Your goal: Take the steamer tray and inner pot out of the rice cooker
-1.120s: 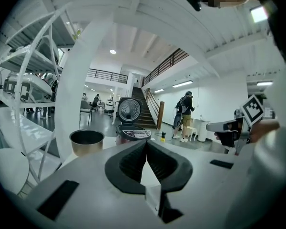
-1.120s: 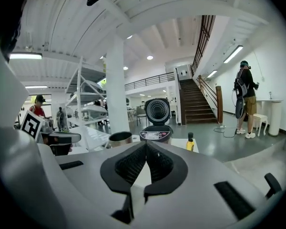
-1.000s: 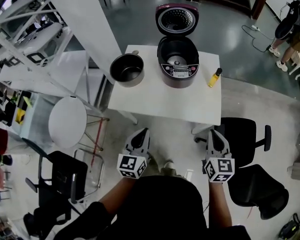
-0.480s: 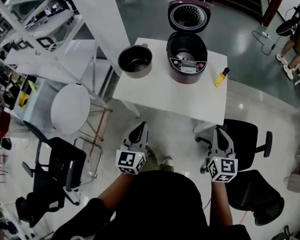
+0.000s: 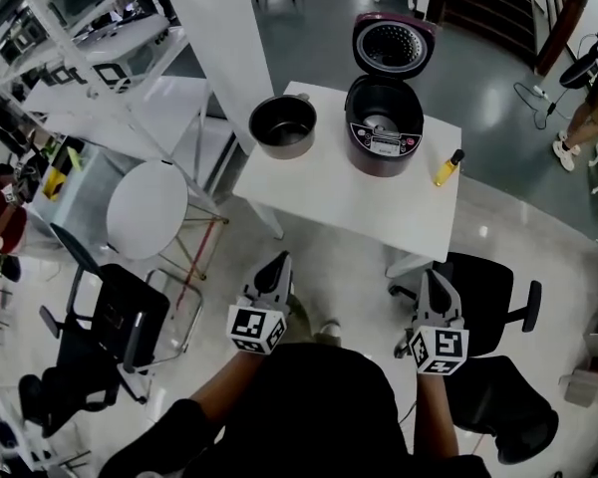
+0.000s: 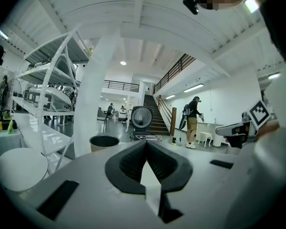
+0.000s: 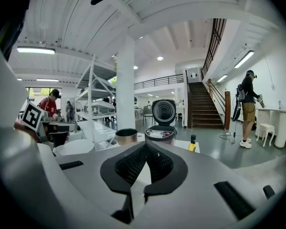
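- The left gripper (image 5: 281,261) is held low before the operator's body and aimed towards the tabletop (image 5: 351,205). Its fingers (image 6: 131,162) are pressed together tip to tip, with nothing between them.
- The right gripper (image 5: 430,276) is carried alongside at the same height. Its fingers (image 7: 130,164) are likewise fully closed and empty.
- Open floor (image 5: 344,287) lies between both grippers and the tabletop edge. This looks like a stand-off posture, not a reach.
- A round stool (image 5: 148,210) stands left of the tabletop and a black chair (image 5: 490,285) right of it. Neither blocks the approach.
- The near half of the tabletop is bare, so there is room to set things down.
- The pot (image 5: 282,125) stands upright at the far left corner of the tabletop, just beside the cooker (image 5: 383,127) but not touching it. Its mouth faces up and it looks empty. Set there, it keeps clear of the cooker's opening.
- The cooker's lid (image 5: 394,43) is swung up and back. The cavity shows its bare base plate, so I judge that the pot part of the task is done.
- A yellow bottle (image 5: 448,167) stands upright near the right edge, apart from the cooker.
- No steamer tray can be made out in any view. I cannot tell whether it sits inside the pot or lies elsewhere.
- A bystander (image 5: 586,118) stands well beyond, at the far right.
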Action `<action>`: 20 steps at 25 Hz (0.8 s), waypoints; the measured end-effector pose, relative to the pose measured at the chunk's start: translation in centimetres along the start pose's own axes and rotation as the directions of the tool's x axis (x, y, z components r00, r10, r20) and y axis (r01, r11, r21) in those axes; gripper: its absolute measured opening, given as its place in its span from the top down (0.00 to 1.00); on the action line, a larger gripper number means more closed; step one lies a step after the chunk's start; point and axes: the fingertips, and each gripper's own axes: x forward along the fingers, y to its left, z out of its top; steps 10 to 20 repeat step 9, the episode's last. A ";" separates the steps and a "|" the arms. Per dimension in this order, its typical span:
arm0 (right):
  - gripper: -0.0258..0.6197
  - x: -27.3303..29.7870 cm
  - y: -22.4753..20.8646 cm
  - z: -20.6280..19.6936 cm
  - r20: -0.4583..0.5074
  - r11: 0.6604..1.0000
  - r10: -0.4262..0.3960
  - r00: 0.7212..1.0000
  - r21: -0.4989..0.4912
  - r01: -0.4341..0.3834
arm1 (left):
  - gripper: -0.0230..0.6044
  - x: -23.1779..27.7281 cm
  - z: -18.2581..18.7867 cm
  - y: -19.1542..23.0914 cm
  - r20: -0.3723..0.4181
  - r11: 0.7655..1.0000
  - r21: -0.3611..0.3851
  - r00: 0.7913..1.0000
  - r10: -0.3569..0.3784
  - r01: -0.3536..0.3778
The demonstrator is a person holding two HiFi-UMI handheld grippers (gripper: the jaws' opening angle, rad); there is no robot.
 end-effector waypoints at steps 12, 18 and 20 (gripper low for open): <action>0.96 -0.8 0.6 0.0 0.009 0.999 0.034 0.999 -0.014 -0.034 | 0.96 -0.6 0.2 -0.7 0.009 1.000 -0.007 1.000 0.009 -0.009; 0.96 -0.8 0.6 0.0 0.009 0.999 0.034 0.999 -0.014 -0.034 | 0.96 -0.6 0.2 -0.7 0.009 1.000 -0.007 1.000 0.009 -0.009; 0.96 -0.8 0.6 0.0 0.009 0.999 0.034 0.999 -0.014 -0.034 | 0.96 -0.6 0.2 -0.7 0.009 1.000 -0.007 1.000 0.009 -0.009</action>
